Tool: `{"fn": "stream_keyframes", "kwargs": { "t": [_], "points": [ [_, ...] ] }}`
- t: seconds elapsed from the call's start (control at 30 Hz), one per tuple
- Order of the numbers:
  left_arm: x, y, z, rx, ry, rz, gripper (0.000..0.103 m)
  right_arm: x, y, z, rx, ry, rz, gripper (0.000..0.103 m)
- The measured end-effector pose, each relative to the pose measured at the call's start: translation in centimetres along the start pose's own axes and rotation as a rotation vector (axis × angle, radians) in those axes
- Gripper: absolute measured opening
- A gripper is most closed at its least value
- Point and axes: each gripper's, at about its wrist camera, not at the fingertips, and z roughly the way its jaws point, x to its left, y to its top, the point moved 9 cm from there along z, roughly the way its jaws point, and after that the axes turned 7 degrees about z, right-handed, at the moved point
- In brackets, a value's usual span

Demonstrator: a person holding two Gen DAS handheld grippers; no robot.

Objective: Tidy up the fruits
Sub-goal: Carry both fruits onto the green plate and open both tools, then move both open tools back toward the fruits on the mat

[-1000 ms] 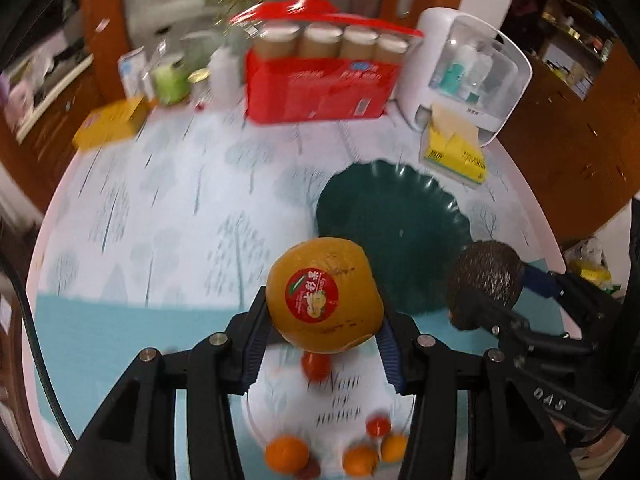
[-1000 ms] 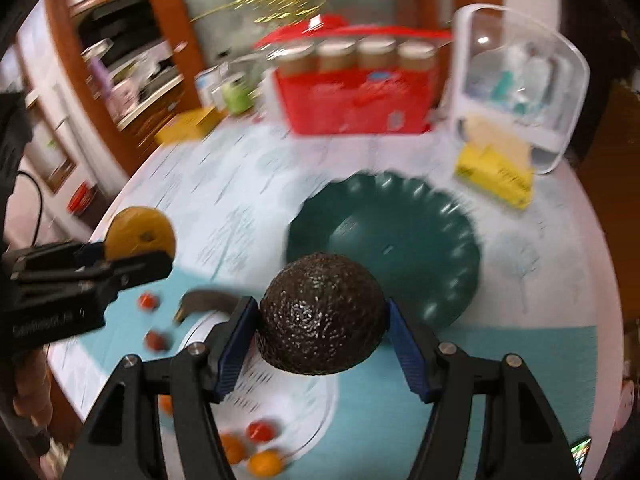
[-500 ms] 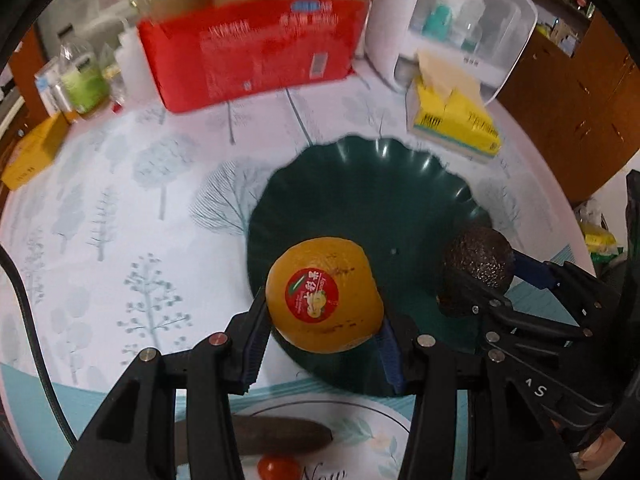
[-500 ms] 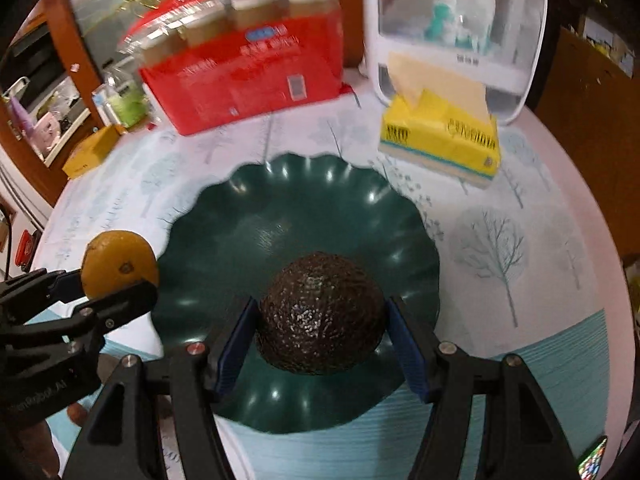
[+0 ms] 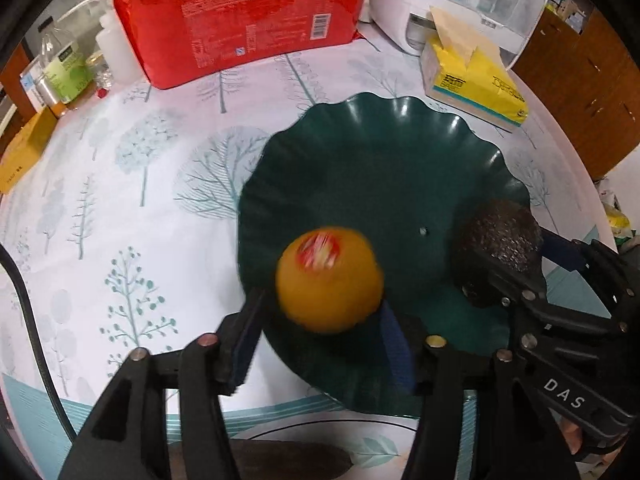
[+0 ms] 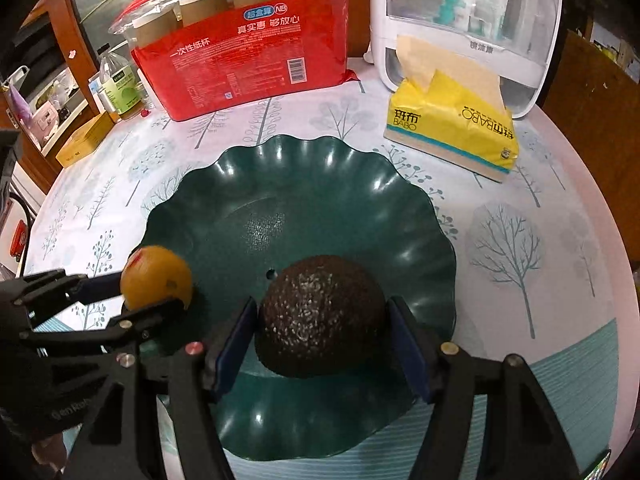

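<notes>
Orange (image 5: pixel 329 279): round, yellow-orange, red sticker on top, motion-blurred; over the near-left part of the dish.
Avocado (image 6: pixel 320 332): dark, pebbled skin, resting in the dish.
Dish (image 6: pixel 320 184): deep green, scalloped rim, on the tree-print bench (image 6: pixel 520 208).
Left tool (image 5: pixel 320 344): pads apart, clear of the orange.
Right tool (image 6: pixel 322 348): pads apart, flanking the avocado.

Tree-print table (image 6: pixel 520 240): green plate (image 6: pixel 320 184), tissue pack (image 6: pixel 452 132), red cup pack (image 6: pixel 248 64).
</notes>
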Motion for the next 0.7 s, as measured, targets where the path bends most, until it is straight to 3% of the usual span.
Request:
{"fn": "stream_keyframes", "kwargs": {
  "t": [0.03, 0.1, 0.17, 0.7],
  "points": [
    [0.2, 0.0, -0.1, 0.001, 0.005, -0.007, 0.066, -0.1, 0.0, 0.0, 0.003, 0.004, 0.004, 0.068],
    [0.8, 0.0, -0.4, -0.002, 0.013, -0.030, 0.082, -0.3, 0.0, -0.1, 0.010, 0.011, 0.015, 0.068],
    [1.2, 0.0, -0.8, -0.013, 0.004, -0.056, 0.088, -0.4, 0.1, -0.3, 0.006, 0.007, 0.018, 0.068],
    [1.8, -0.9, -6.3, -0.080, 0.045, -0.075, 0.095, 0.9, 0.3, -4.5, -0.071, -0.007, -0.018, 0.069]
  ]
}}
